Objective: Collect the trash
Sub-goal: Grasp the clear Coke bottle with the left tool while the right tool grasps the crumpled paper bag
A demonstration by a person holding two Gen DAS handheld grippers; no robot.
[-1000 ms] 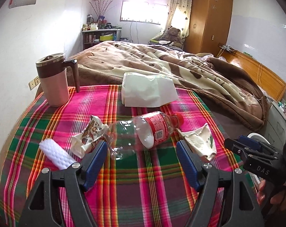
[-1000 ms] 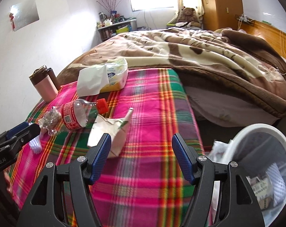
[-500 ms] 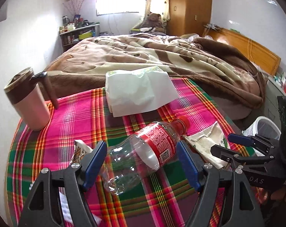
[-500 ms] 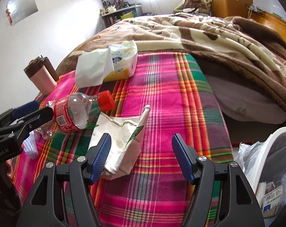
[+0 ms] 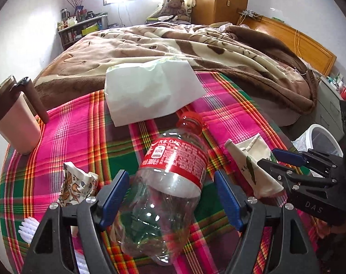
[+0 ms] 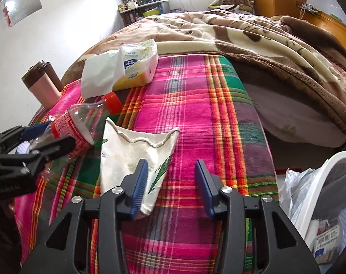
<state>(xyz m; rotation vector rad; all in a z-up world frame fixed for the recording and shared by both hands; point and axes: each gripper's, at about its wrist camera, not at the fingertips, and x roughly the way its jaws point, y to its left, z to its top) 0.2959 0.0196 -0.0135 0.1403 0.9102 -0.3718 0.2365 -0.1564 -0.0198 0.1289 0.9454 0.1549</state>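
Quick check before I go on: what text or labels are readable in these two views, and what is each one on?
"DAS": on the body of the right gripper, seen from the left wrist.
"...Robot AI", start unclear: on the body of the left gripper, seen from the right wrist.
"300": on the red label of the plastic bottle; the rest is too small to read.
Tissue pack: blue label, blurred.
Flattened paper cup: tiny print, unreadable.
Barcode label in the trash bin: unreadable.

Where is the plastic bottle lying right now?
In the left wrist view, the bottle lies on the plaid cloth between the open left gripper's fingers, cap toward the tissue pack, paper bag on its right.
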